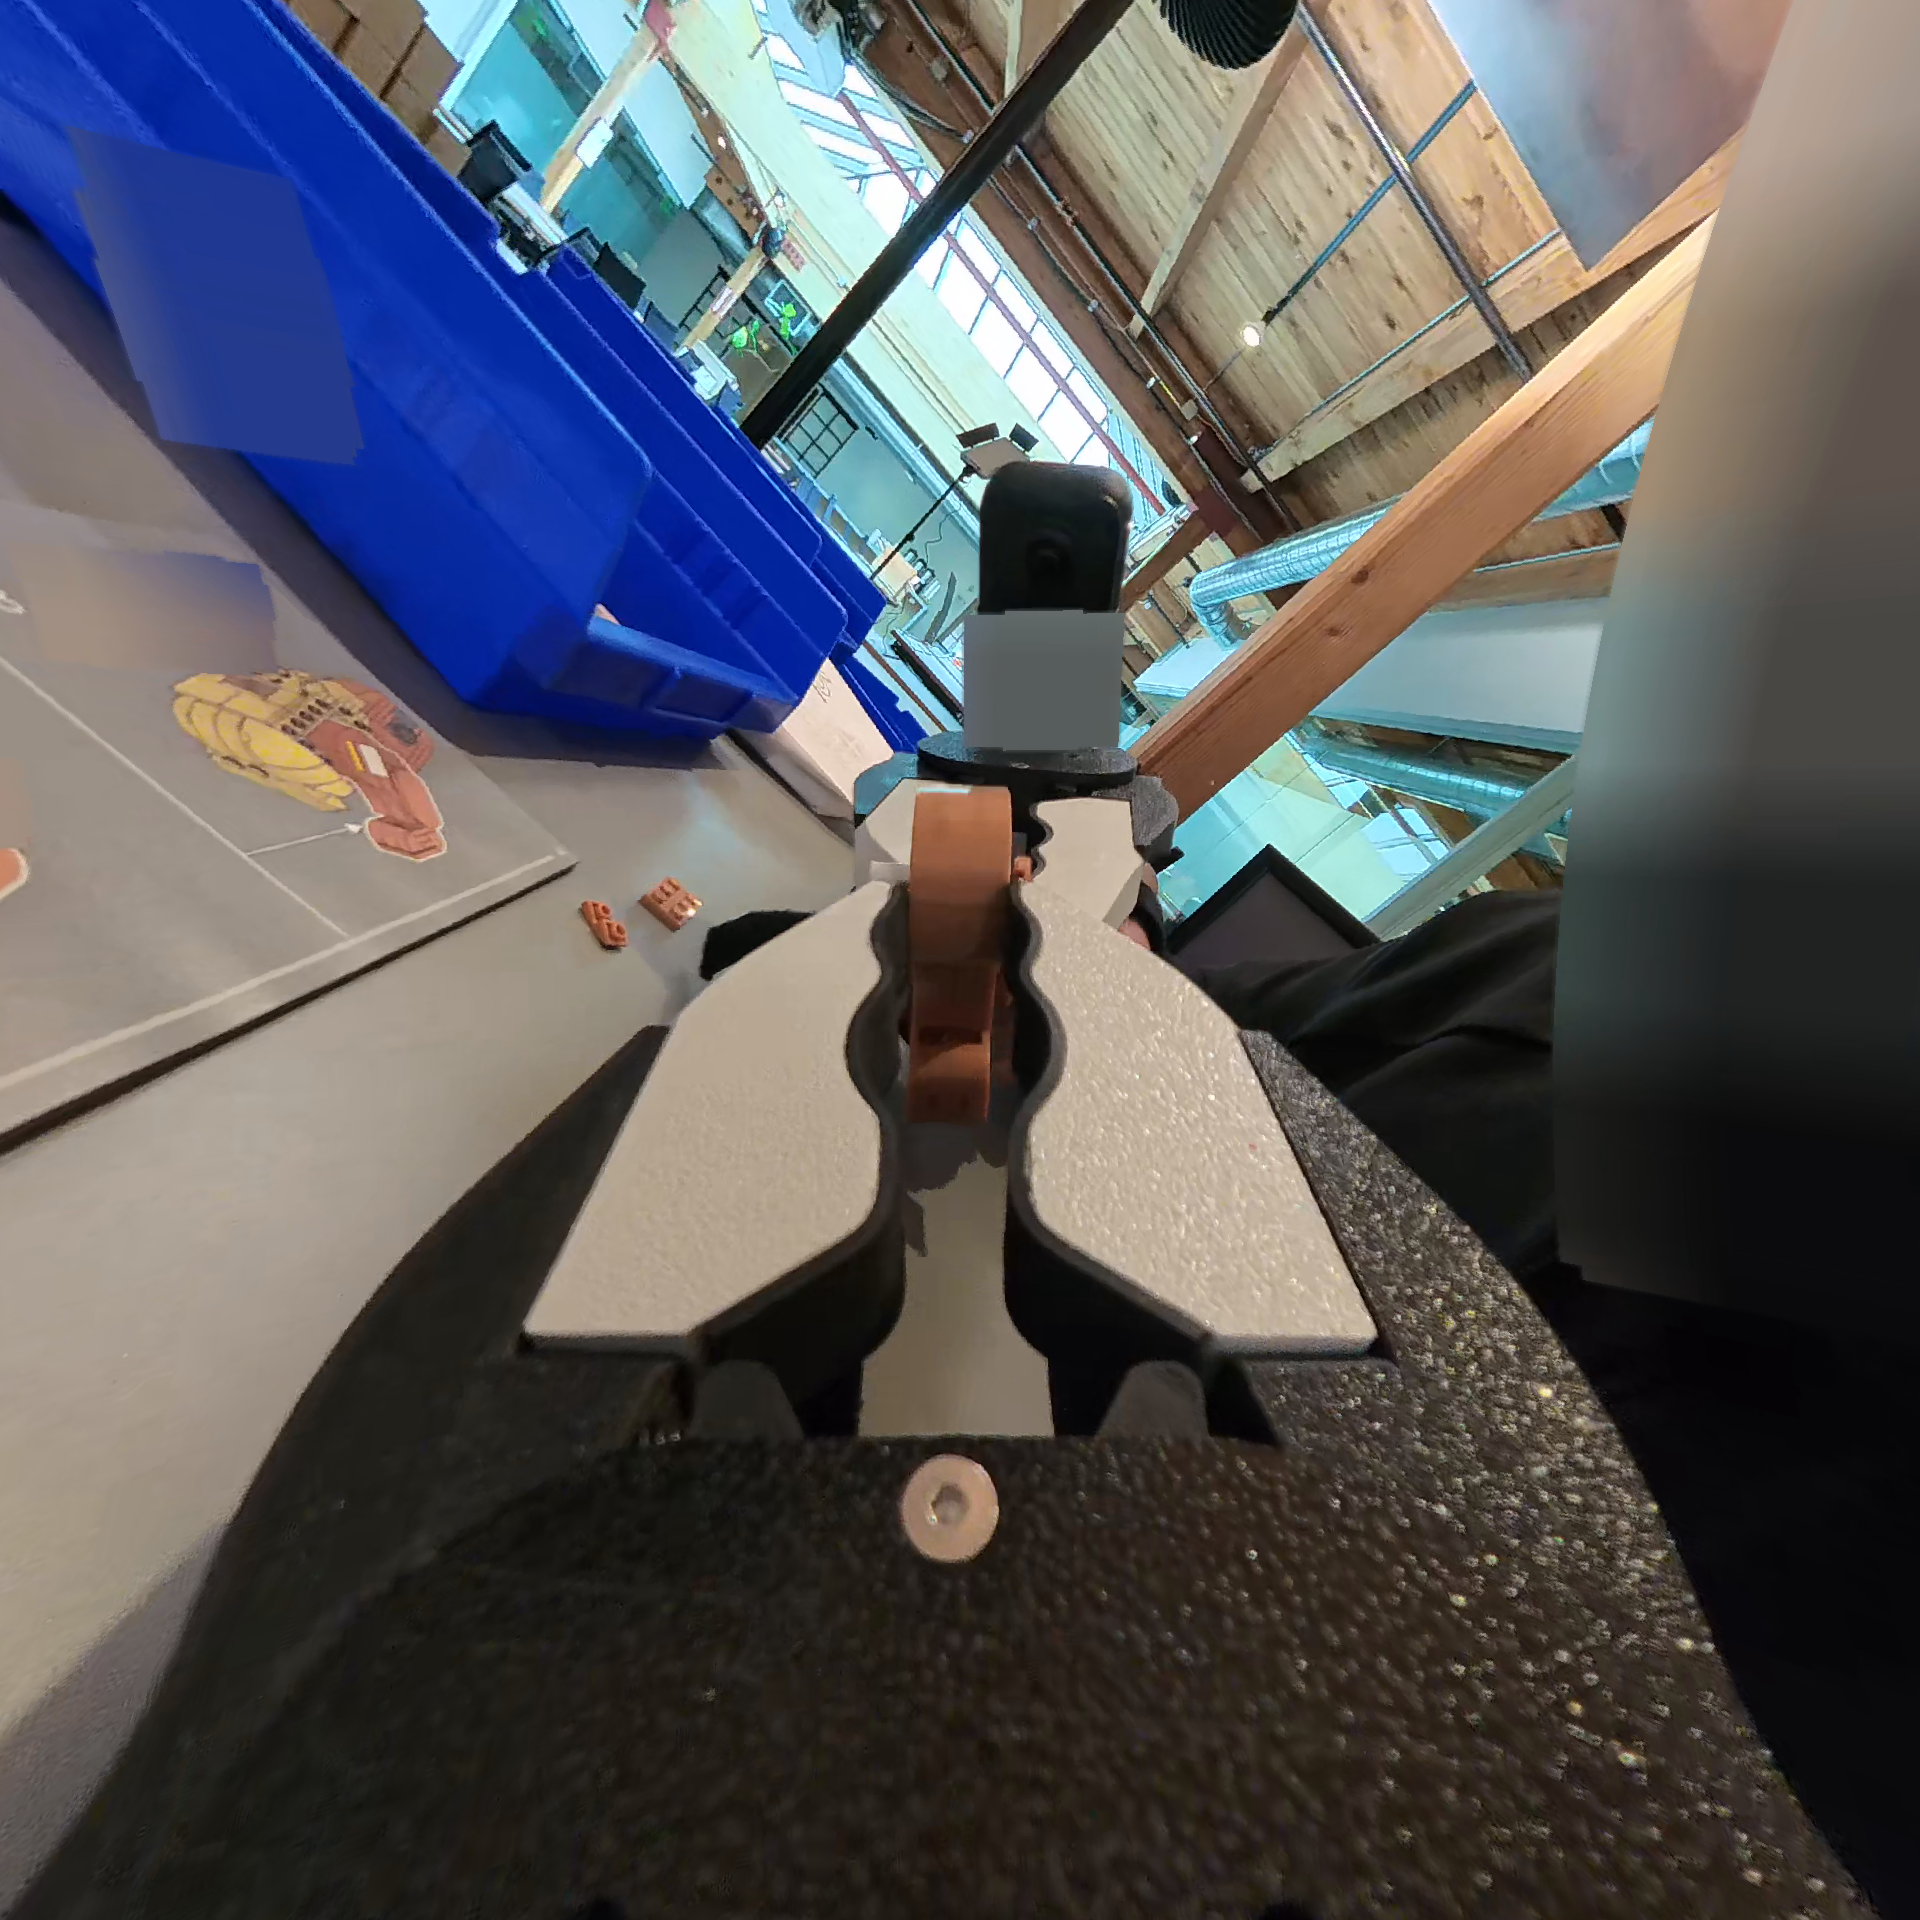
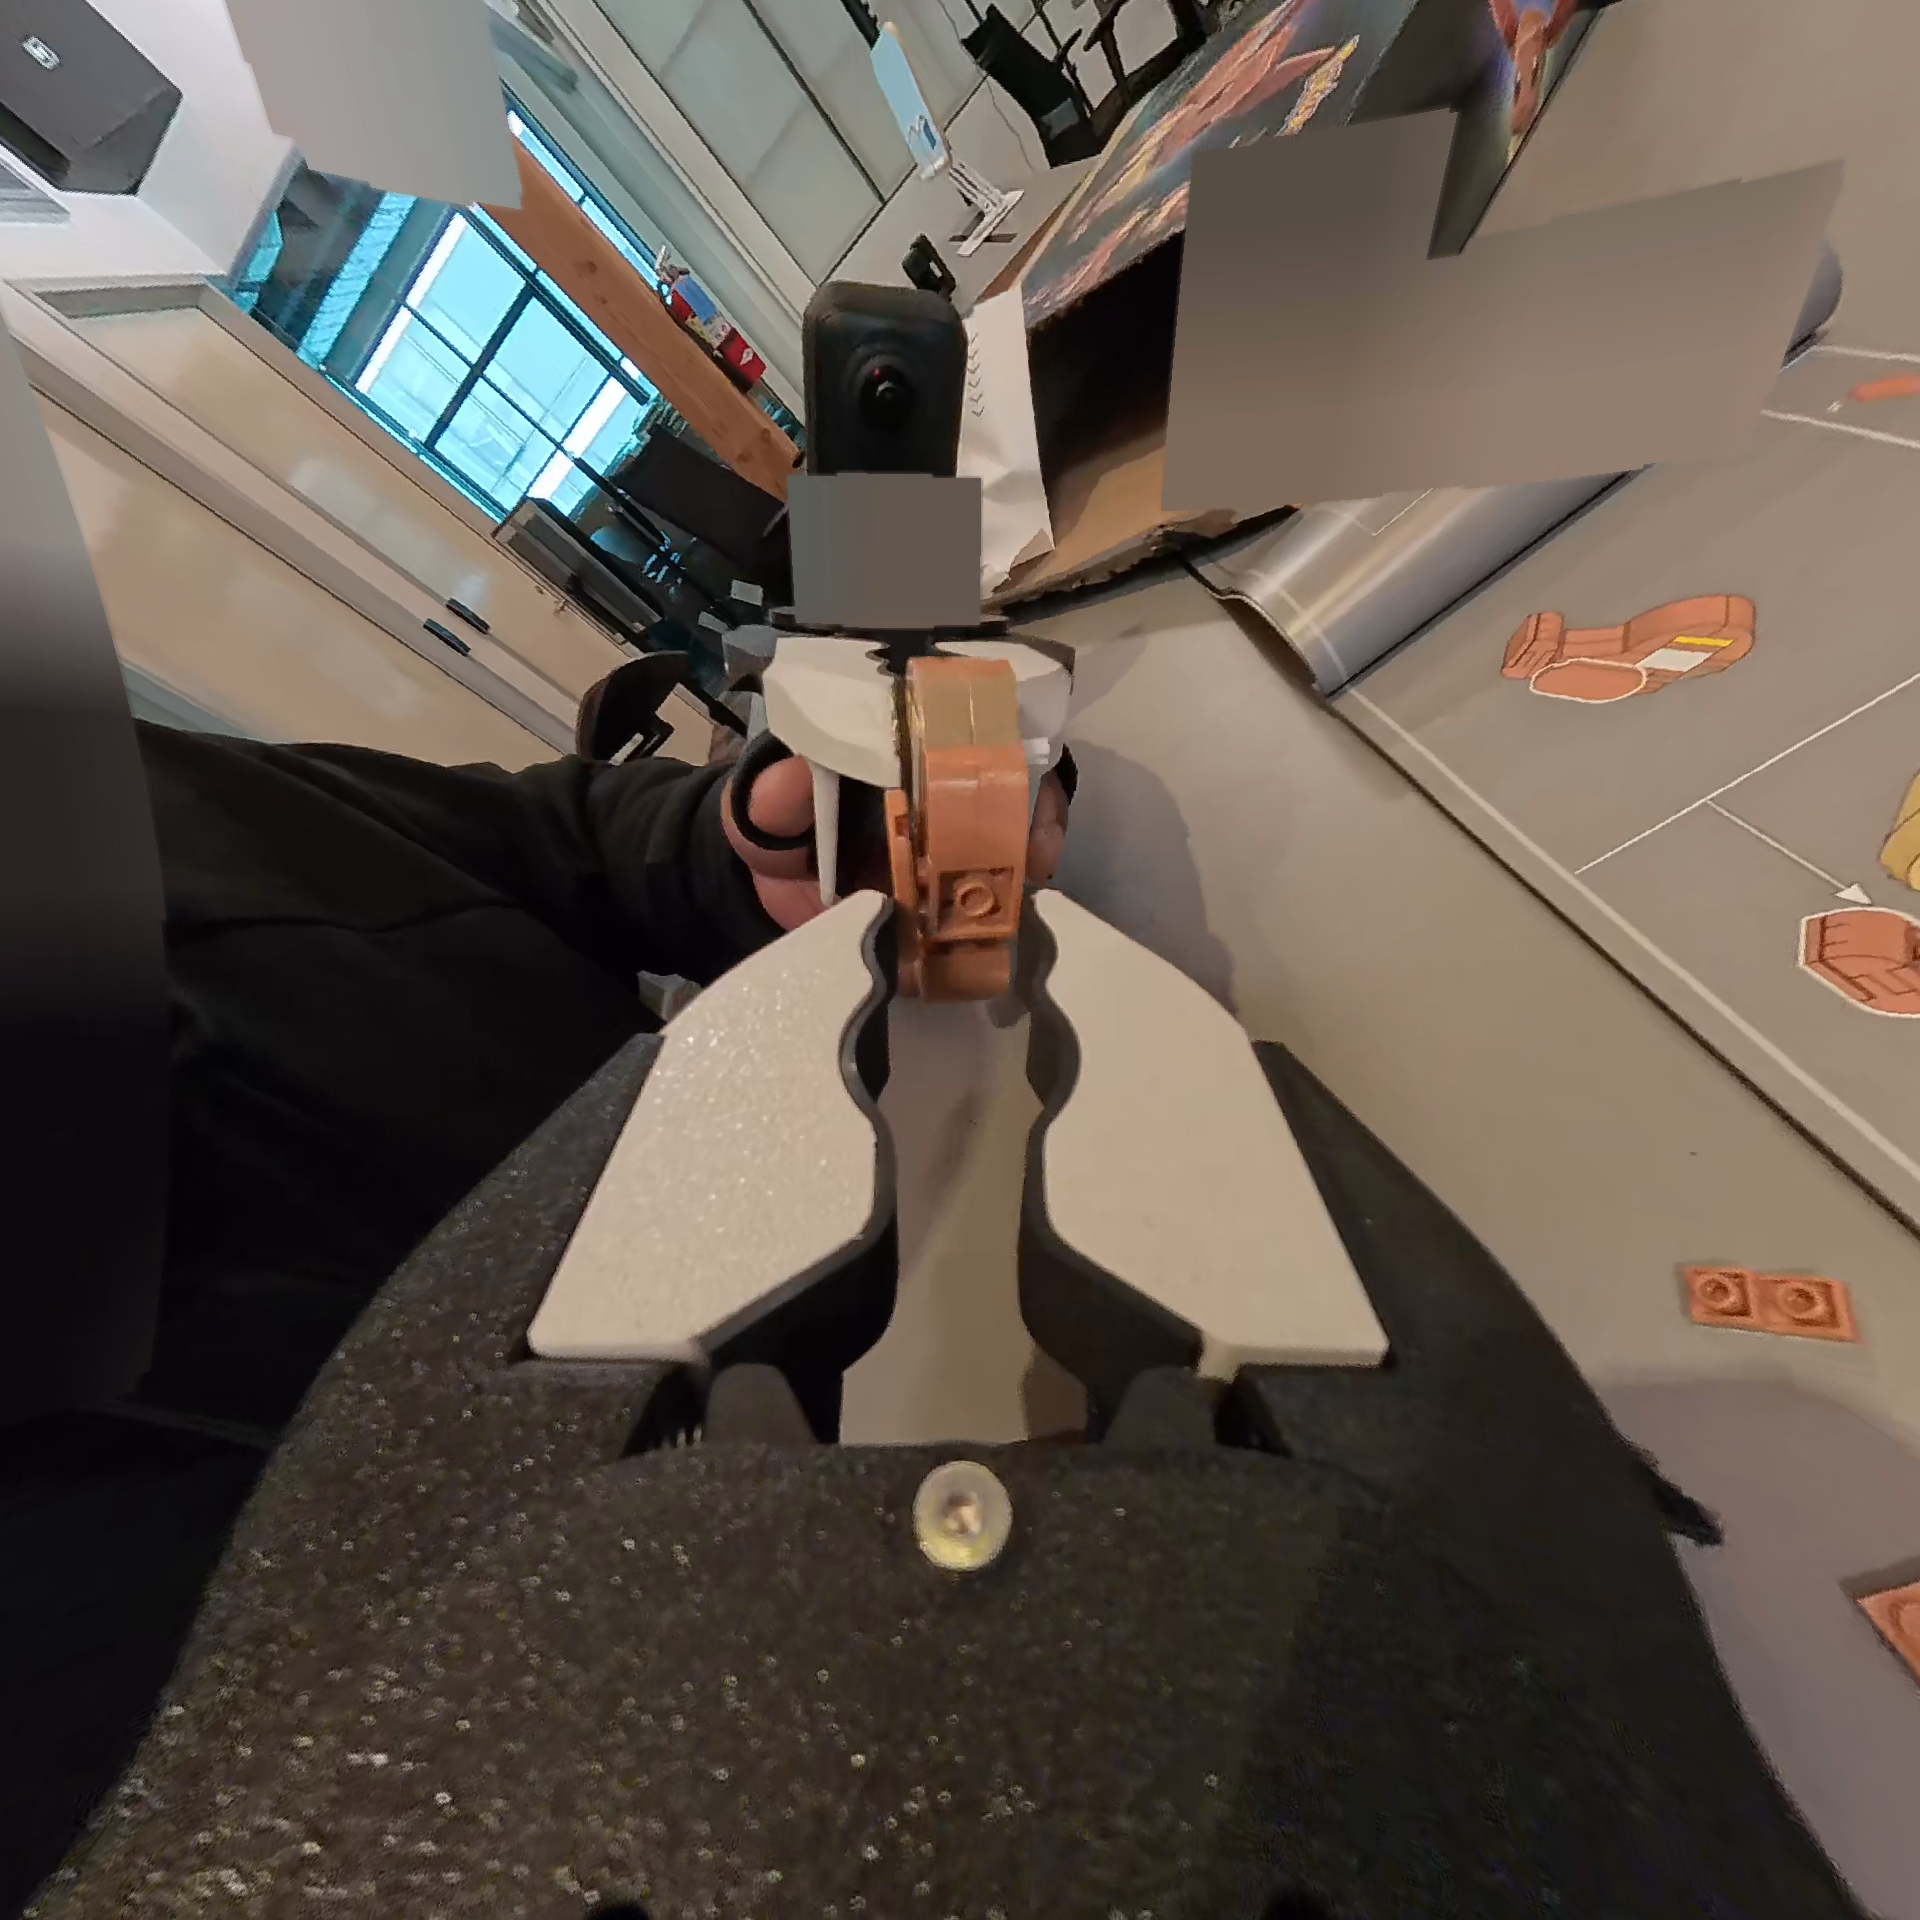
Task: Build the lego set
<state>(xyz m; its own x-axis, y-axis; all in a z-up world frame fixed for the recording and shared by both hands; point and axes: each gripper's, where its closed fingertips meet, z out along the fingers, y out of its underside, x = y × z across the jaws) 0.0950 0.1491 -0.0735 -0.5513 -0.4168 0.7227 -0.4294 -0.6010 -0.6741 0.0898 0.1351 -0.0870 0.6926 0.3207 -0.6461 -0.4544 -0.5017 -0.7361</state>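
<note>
Clamping one brown brick assembly (image 1: pixel 951 935) are both grippers, left (image 1: pixel 951 914) and right (image 2: pixel 961 935); two loose bricks (image 1: pixel 639 914) nearby.

Opposed close wrist cameras, shared piece

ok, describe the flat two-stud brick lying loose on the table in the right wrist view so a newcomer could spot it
Start at the grey table, then the printed instruction sheet along its right side. Just off the sheet's near edge, right of the right gripper, lies the flat orange brick. Unlike the brick drawings on the sheet, it is a real piece with two raised studs, lying alone.
</note>
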